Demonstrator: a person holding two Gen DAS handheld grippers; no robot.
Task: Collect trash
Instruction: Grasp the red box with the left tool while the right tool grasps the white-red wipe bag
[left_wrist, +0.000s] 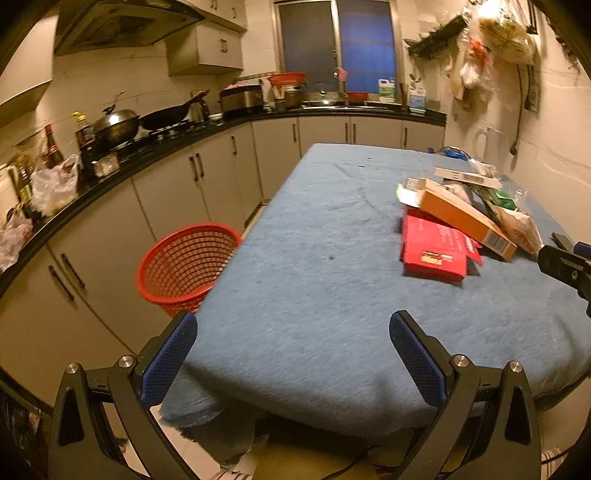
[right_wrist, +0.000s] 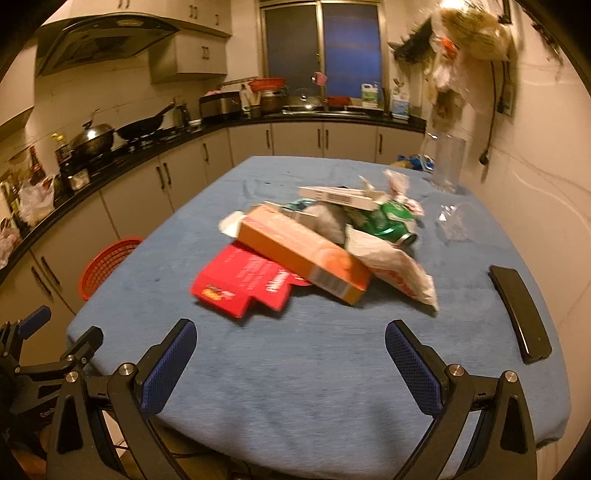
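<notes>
A pile of trash lies on the blue-covered table (right_wrist: 314, 369): a flat red box (right_wrist: 243, 282), an orange box (right_wrist: 303, 253) leaning on it, a white bag (right_wrist: 399, 269), a green can (right_wrist: 391, 221) and a white carton (right_wrist: 340, 195). The pile also shows in the left wrist view, with the red box (left_wrist: 436, 251) and orange box (left_wrist: 465, 218). A red mesh basket (left_wrist: 184, 266) stands on the floor left of the table; its rim shows in the right wrist view (right_wrist: 107, 266). My left gripper (left_wrist: 293, 332) is open and empty over the table's near edge. My right gripper (right_wrist: 290, 339) is open and empty, short of the pile.
A black phone-like slab (right_wrist: 521, 314) lies on the table's right side, with a clear pitcher (right_wrist: 447, 162) behind it. A counter (left_wrist: 122, 166) with pots and bottles runs along the left and back walls. Bags (left_wrist: 491, 40) hang on the right wall.
</notes>
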